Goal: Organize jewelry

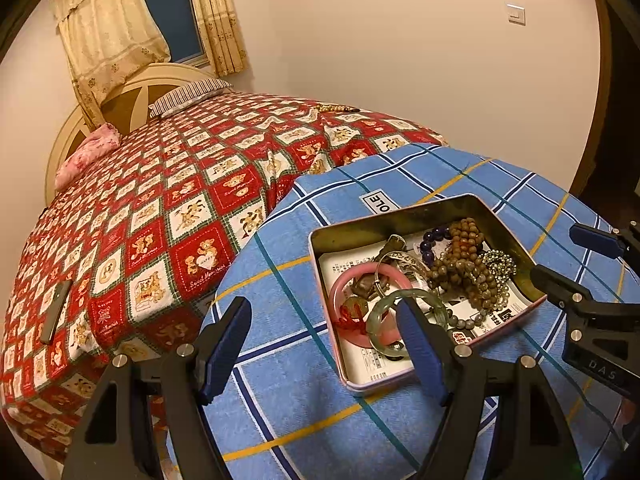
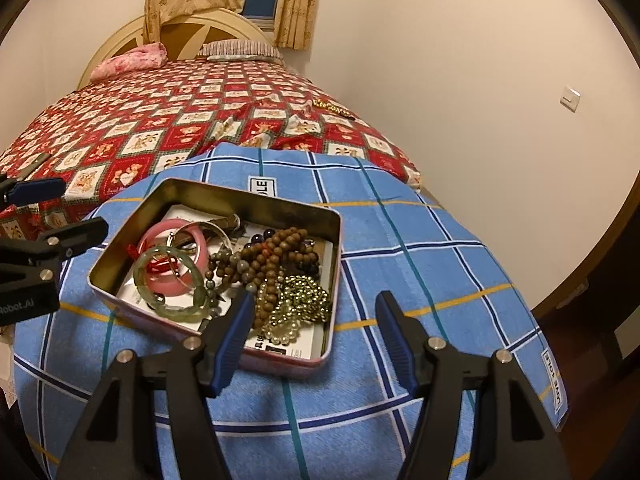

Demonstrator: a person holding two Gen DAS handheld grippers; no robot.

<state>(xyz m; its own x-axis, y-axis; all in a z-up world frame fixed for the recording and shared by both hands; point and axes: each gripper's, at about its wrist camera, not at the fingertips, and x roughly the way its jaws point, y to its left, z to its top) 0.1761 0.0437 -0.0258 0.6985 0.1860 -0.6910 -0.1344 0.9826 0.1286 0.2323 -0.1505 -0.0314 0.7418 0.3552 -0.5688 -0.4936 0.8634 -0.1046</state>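
An open metal tin (image 1: pixel 352 226) (image 2: pixel 120 252) sits on a blue checked towel (image 1: pixel 288 360) (image 2: pixel 420 248). It holds a pink bangle (image 1: pixel 352 280) (image 2: pixel 200 280), a green jade bangle (image 1: pixel 420 294) (image 2: pixel 172 308), brown wooden beads (image 1: pixel 460 268) (image 2: pixel 272 256), a sparkly bracelet (image 1: pixel 498 262) (image 2: pixel 304 292) and dark purple beads (image 1: pixel 434 238). My left gripper (image 1: pixel 324 344) is open and empty, near the tin's front left corner. My right gripper (image 2: pixel 316 324) is open and empty, over the tin's near right corner; it also shows in the left wrist view (image 1: pixel 568 256).
The towel lies on a bed with a red bear-pattern quilt (image 1: pixel 160 208) (image 2: pixel 160 120). A gold bead string (image 1: pixel 336 109) (image 2: pixel 332 107) lies on the quilt's far side near the wall. A dark phone (image 1: pixel 56 312) lies on the quilt at left. Pillows sit by the headboard.
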